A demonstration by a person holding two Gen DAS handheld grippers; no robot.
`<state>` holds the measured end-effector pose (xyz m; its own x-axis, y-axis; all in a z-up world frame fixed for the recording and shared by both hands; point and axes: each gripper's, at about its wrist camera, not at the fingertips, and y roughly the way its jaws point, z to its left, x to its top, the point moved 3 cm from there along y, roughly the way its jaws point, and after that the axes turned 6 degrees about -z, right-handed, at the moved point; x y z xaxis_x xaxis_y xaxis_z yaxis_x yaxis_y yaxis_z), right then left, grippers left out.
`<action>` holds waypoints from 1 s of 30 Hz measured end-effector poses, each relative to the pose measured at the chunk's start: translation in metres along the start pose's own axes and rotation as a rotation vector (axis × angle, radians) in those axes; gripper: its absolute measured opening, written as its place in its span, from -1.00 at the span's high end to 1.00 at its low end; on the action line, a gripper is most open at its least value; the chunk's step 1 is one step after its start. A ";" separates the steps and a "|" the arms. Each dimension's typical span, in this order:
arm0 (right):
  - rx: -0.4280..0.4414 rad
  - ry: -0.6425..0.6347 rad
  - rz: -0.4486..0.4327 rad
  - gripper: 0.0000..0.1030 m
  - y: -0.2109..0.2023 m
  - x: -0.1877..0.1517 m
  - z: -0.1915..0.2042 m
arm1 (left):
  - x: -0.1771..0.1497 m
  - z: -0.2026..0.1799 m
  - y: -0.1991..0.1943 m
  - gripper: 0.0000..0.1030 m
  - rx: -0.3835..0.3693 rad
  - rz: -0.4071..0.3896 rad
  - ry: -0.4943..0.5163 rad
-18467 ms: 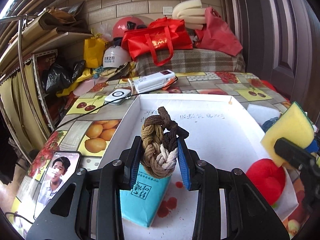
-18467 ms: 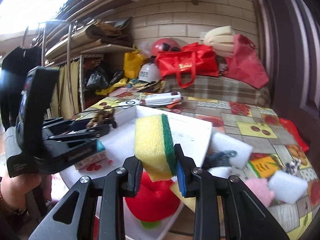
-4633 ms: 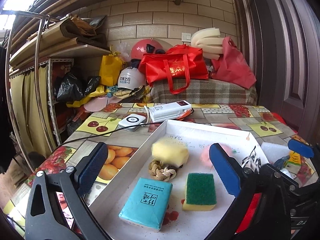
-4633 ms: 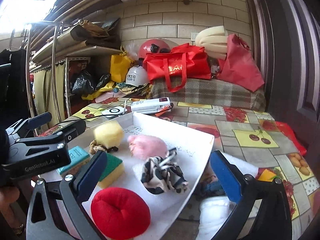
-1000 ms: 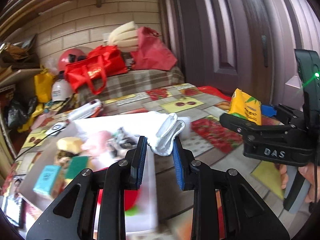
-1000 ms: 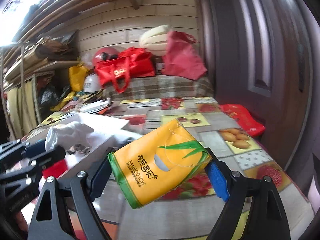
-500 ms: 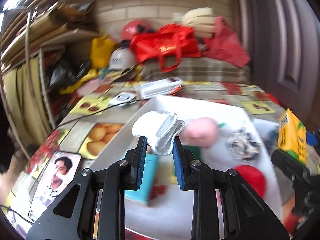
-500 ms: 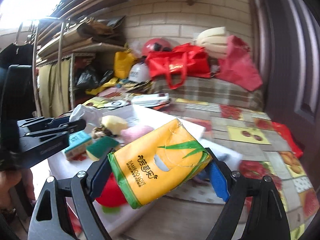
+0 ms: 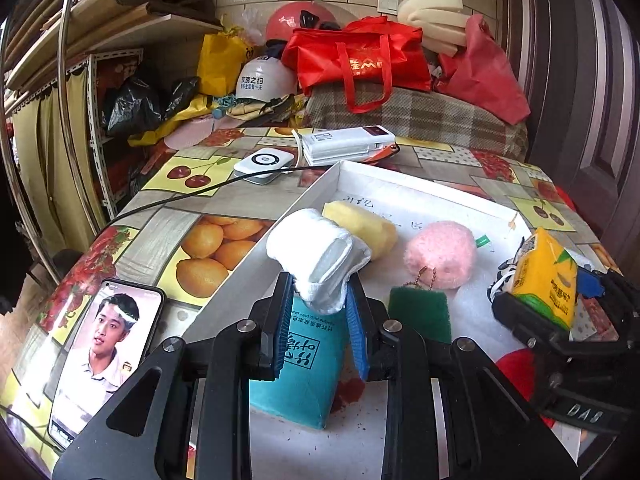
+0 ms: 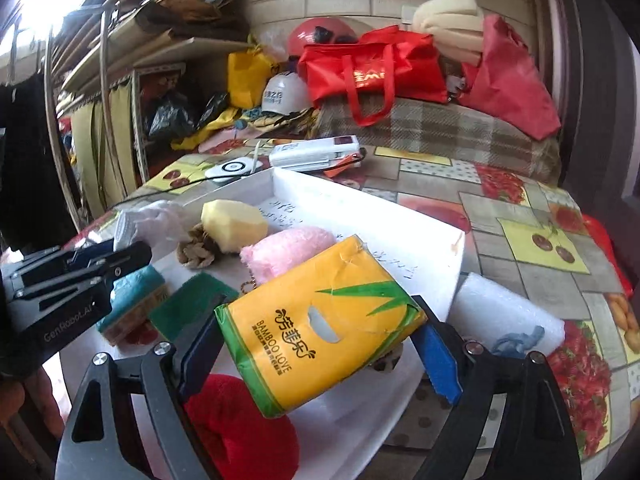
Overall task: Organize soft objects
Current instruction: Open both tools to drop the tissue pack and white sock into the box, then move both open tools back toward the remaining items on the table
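We hold left gripper (image 9: 320, 312) clamped on rolled white cloth (image 9: 320, 256) above white tray (image 9: 424, 196); right gripper (image 10: 320, 344) clamps yellow tissue pack (image 10: 320, 320), jaws just widening, over tray's near part.

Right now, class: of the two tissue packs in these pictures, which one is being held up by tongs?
The yellow tissue pack, gripped in the right tongs. The teal tissue pack lies flat in the white tray.
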<state>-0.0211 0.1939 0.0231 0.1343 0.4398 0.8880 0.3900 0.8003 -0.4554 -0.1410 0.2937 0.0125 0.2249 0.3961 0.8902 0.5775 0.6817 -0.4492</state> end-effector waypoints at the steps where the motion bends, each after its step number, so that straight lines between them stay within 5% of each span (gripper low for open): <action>1: -0.008 -0.012 -0.001 -0.75 -0.001 0.000 0.002 | 0.001 0.000 0.000 0.50 0.003 -0.001 -0.002; 4: -0.017 -0.015 -0.010 -0.80 -0.003 0.000 0.002 | 0.002 0.001 0.000 0.35 0.019 -0.004 -0.005; 5: -0.019 -0.010 -0.018 -0.82 -0.004 0.001 0.001 | 0.002 0.002 0.000 0.15 0.029 -0.006 -0.006; 6: -0.023 -0.002 -0.029 -0.88 -0.007 0.001 -0.001 | 0.002 0.003 -0.001 -0.32 0.039 -0.007 -0.012; 8: -0.038 0.021 -0.069 -0.98 -0.014 0.002 -0.006 | 0.002 0.008 -0.003 -0.93 0.056 -0.018 -0.033; 9: -0.044 0.033 -0.091 -0.99 -0.018 0.003 -0.009 | 0.003 0.010 -0.005 -1.00 0.057 -0.027 -0.042; 15: -0.052 0.080 -0.196 -0.99 -0.044 0.003 -0.021 | 0.004 0.017 -0.015 -1.00 0.059 -0.083 -0.074; 19: -0.142 0.086 -0.227 -1.00 -0.065 -0.004 -0.058 | 0.004 0.020 -0.020 -1.00 0.040 -0.106 -0.091; 25: -0.258 0.254 -0.102 -1.00 -0.062 -0.017 -0.157 | 0.005 0.017 -0.025 -1.00 0.005 -0.127 -0.092; 30: -0.119 0.308 -0.066 -1.00 -0.048 -0.018 -0.171 | 0.006 0.005 -0.031 -1.00 -0.025 -0.160 -0.045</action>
<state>0.1130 0.0776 0.0401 0.3673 0.2300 0.9012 0.5080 0.7621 -0.4015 -0.1614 0.2774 0.0312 0.0939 0.3110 0.9457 0.6222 0.7232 -0.2996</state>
